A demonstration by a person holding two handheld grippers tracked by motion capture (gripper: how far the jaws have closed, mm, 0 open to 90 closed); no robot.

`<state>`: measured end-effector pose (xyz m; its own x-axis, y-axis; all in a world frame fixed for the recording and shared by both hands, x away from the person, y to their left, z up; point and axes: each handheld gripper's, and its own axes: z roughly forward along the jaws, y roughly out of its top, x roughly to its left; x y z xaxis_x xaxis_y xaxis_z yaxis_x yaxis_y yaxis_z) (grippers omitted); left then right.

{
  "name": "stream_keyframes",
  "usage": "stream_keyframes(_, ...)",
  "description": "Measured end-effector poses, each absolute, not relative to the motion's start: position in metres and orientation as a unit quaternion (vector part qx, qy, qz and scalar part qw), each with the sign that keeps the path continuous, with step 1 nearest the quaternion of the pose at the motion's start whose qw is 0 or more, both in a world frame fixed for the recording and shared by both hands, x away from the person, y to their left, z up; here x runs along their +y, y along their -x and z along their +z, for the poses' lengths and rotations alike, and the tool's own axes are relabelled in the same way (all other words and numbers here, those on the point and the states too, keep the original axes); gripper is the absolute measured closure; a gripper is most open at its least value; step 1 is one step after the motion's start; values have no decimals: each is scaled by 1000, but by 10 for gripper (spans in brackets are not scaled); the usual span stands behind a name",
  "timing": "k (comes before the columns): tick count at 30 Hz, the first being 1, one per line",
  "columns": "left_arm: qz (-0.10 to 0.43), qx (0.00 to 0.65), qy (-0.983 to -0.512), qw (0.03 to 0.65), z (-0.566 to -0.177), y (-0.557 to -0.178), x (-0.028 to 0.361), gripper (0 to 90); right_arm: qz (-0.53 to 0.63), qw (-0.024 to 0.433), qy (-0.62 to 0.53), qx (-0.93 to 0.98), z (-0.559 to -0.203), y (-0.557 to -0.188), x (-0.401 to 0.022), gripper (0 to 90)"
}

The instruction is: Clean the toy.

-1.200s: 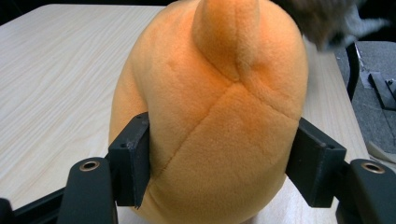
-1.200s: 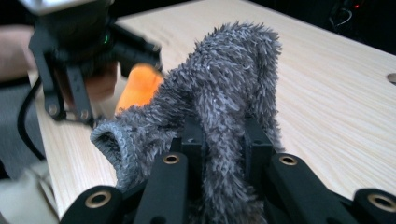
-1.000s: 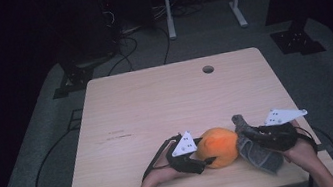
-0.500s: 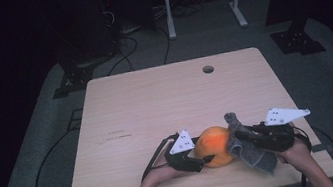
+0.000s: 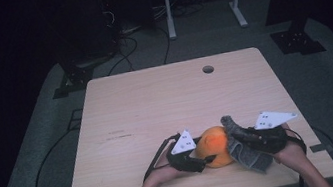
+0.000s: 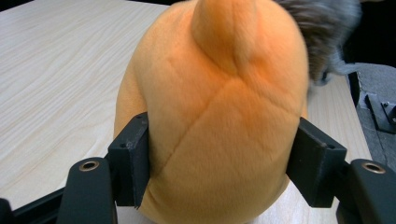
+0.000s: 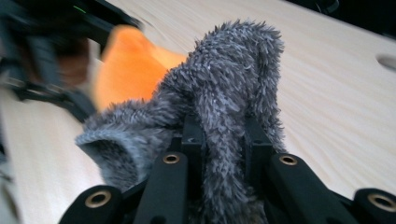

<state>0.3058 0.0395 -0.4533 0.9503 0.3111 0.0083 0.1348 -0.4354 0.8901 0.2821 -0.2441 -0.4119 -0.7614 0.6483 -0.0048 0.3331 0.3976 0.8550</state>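
Table (image 5: 156,105) far half bare; plush (image 5: 215,145) near front edge.

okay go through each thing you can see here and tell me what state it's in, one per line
Orange plush toy: on the table, squeezed between the left tool's jaws.
Grey fuzzy cloth: pinched in the right tool, bunched against the toy's side.
Left tool: shut on the toy.
Right tool: shut on the cloth.
Table: light wood, round hole near the far edge.
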Motion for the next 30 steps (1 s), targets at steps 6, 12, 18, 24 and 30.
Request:
stream_keyframes(6,87,131,-843,515,-453,-305,37,317,463,189,-287,817,-399,-272,-243,747)
stream_keyframes(12,86,138,-838,521,-454,-305,34,316,445,191,-300,822,-408,-279,-245,748)
stream_keyframes(18,80,135,-838,523,-454,-305,34,299,479,176,-259,820,-392,-267,-230,747)
stream_keyframes(24,78,131,-838,524,-452,-304,29,287,455,186,-288,822,-405,-276,-245,748)
stream_keyframes(30,85,136,-839,520,-453,-302,29,303,474,178,-268,820,-394,-269,-237,748)
